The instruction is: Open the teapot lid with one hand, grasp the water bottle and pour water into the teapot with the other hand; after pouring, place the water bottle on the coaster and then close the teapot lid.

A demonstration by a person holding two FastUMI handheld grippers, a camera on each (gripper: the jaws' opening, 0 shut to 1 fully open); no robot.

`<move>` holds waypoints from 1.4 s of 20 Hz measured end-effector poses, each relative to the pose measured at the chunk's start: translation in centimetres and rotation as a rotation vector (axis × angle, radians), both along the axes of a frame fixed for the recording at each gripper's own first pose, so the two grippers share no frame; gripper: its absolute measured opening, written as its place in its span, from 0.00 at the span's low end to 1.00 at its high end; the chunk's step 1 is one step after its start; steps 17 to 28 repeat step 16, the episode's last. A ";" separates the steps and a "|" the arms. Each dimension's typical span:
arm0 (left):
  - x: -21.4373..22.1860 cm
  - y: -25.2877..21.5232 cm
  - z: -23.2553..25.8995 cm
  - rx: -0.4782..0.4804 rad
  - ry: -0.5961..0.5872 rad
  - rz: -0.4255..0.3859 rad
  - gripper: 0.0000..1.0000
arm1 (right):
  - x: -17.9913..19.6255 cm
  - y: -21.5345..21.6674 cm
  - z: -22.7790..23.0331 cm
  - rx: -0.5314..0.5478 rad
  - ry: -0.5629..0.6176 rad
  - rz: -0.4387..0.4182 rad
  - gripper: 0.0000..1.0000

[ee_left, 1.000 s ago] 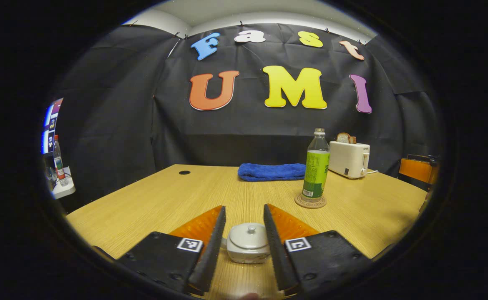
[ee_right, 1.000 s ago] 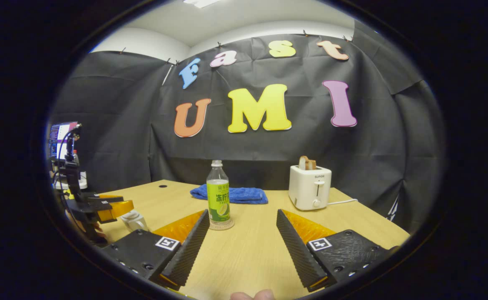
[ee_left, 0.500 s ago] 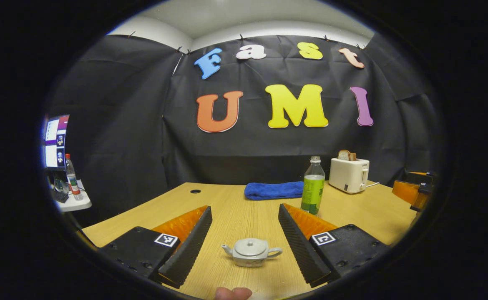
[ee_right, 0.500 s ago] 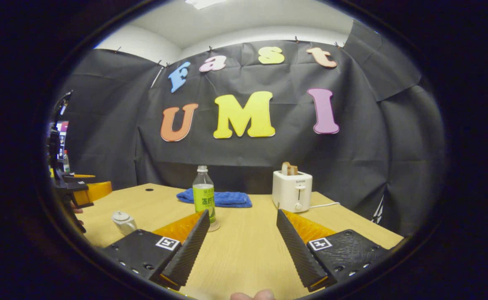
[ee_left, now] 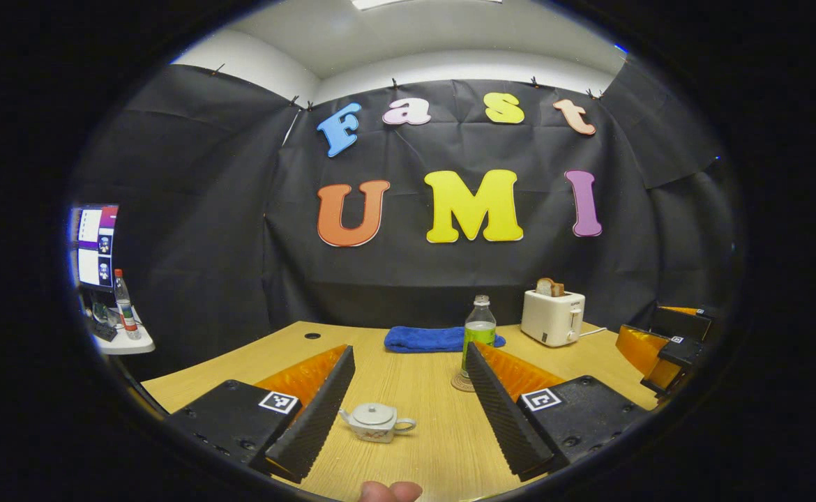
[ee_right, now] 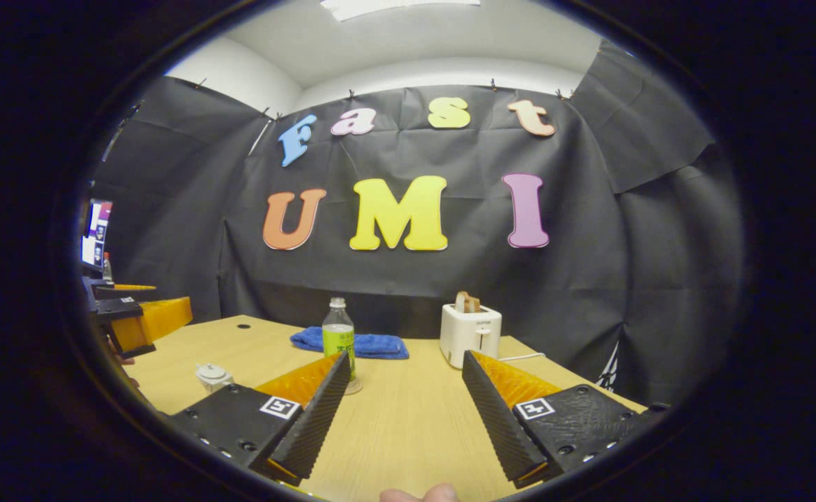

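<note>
Left gripper view — left gripper (ee_left: 408, 401) jaws spread, empty; lidded teapot (ee_left: 376, 422) on table (ee_left: 422, 390) between them; water bottle (ee_left: 478, 337) on coaster (ee_left: 461, 382), towel (ee_left: 422, 339), toaster (ee_left: 552, 317) behind.
Right gripper view — right gripper (ee_right: 404, 404) jaws spread, empty; bottle label unreadable.

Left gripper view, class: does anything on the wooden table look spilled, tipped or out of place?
Nothing stands out. The small white ceramic teapot sits upright with its lid on, and the green-labelled clear water bottle stands upright on the round coaster.

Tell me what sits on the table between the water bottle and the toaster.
Nothing: in the right gripper view, bare table runs between the water bottle and the toaster; the blue towel lies behind the bottle.
</note>
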State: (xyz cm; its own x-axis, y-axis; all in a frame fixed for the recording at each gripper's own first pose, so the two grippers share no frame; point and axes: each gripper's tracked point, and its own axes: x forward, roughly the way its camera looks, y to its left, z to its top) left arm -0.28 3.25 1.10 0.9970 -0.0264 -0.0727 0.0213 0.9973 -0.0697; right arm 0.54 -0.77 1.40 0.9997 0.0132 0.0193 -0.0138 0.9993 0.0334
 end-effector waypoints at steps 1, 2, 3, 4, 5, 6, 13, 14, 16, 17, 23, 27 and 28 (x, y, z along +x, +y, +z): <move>-0.1 -0.2 0.0 0.001 0.000 0.000 1.00 | -0.3 0.0 0.3 0.001 -0.005 -0.003 0.96; -0.3 -0.4 0.0 0.010 -0.001 -0.005 1.00 | -0.5 0.0 0.3 -0.001 -0.009 -0.007 0.96; -0.3 -0.7 -0.1 0.017 -0.006 -0.010 1.00 | -0.6 0.0 0.4 -0.006 -0.012 -0.010 0.96; -0.4 -0.9 -0.1 0.022 -0.009 -0.017 1.00 | -0.7 0.2 0.4 -0.013 -0.014 -0.011 0.96; -0.5 -0.9 -0.1 0.021 -0.019 -0.019 1.00 | -0.9 0.4 0.5 -0.020 -0.014 -0.011 0.96; -0.5 -1.0 -0.1 0.021 -0.015 -0.029 1.00 | -0.9 0.6 0.5 -0.028 -0.013 -0.014 0.96; -0.8 -0.8 0.7 -0.001 -0.037 -0.038 1.00 | -1.4 1.8 1.0 -0.024 -0.020 -0.020 0.96; -0.7 -0.8 0.6 -0.003 -0.033 -0.039 1.00 | -1.5 1.8 1.0 -0.024 -0.020 -0.022 0.96; -0.7 -0.8 0.4 0.003 -0.030 -0.045 1.00 | -1.6 2.1 1.0 -0.023 -0.020 -0.024 0.96; -0.7 -0.8 0.4 0.003 -0.030 -0.045 1.00 | -1.6 2.1 1.0 -0.023 -0.020 -0.024 0.96; -0.7 -0.8 0.4 0.003 -0.030 -0.045 1.00 | -1.6 2.1 1.0 -0.023 -0.020 -0.024 0.96; -0.7 -0.8 0.4 0.003 -0.030 -0.045 1.00 | -1.6 2.1 1.0 -0.023 -0.020 -0.024 0.96; -0.7 -0.8 0.4 0.003 -0.030 -0.045 1.00 | -1.6 2.1 1.0 -0.023 -0.020 -0.024 0.96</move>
